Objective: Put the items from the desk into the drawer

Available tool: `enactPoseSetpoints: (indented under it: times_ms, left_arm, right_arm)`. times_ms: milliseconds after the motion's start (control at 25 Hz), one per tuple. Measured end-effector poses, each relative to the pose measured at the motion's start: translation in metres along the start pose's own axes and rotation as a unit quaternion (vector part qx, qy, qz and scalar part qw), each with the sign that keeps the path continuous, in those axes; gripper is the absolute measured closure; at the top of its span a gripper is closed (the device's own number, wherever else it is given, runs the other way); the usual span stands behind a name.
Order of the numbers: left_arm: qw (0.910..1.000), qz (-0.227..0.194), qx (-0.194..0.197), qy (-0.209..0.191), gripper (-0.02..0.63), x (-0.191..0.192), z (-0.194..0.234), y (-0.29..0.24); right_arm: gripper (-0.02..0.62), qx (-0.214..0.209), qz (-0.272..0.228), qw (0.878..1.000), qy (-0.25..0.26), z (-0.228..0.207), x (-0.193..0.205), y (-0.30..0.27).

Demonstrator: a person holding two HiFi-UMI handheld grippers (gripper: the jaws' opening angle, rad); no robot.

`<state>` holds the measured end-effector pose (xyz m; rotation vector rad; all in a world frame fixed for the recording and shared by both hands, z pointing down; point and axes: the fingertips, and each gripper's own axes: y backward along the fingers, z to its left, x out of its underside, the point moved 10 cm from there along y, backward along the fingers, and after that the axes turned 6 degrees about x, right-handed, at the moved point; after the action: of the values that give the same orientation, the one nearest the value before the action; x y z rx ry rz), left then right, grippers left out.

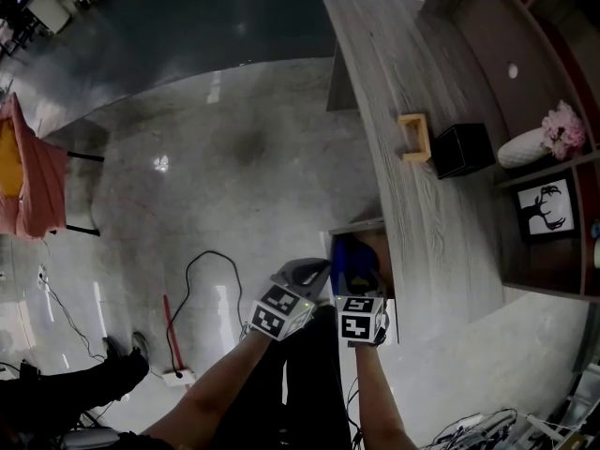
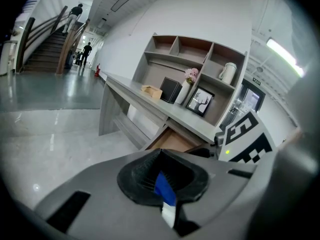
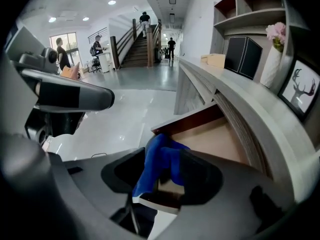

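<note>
Two grippers sat low in the head view, at the open drawer (image 1: pixel 359 225) under the desk (image 1: pixel 422 204). Right gripper (image 1: pixel 356 279) hung over the drawer. Its own view showed jaws spread apart with a blue cloth (image 3: pixel 156 166) between them at the drawer's front corner, pads not visibly pressing it. Left gripper (image 1: pixel 302 272) was just beside it, jaws together, holding nothing; a blue strip showed at the seam. Only the left gripper view caught a white jug (image 2: pixel 228 73) on the shelf. On the grey wood desk were a tan wooden block (image 1: pixel 413 137), a black box (image 1: pixel 461 149) and a vase of pink flowers (image 1: pixel 530 144). A deer picture (image 1: pixel 546 208) stood in the shelf. Glossy grey floor (image 1: pixel 187 157), cable (image 1: pixel 202 270), stairs (image 2: pixel 47 51) with people far off. Drawer inside mostly hidden in the head view. Couldn't tell whether the cloth rested on the drawer.
</note>
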<state>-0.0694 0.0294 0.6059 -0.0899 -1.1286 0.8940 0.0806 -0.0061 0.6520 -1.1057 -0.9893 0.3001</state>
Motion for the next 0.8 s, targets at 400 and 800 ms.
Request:
enactPoseSetpoints:
  times_ms: [400, 800]
  left_arm:
    - [1.0000, -0.005, 0.000, -0.005, 0.595, -0.012, -0.005, 0.004]
    - [0.9998, -0.008, -0.001, -0.016, 0.595, -0.020, -0.010, 0.008]
  right_arm:
    - [0.379, -0.037, -0.001, 0.999, -0.015, 0.008, -0.006, 0.012]
    - [0.558, -0.026, -0.045, 0.997, -0.050, 0.000, -0.025, 0.028]
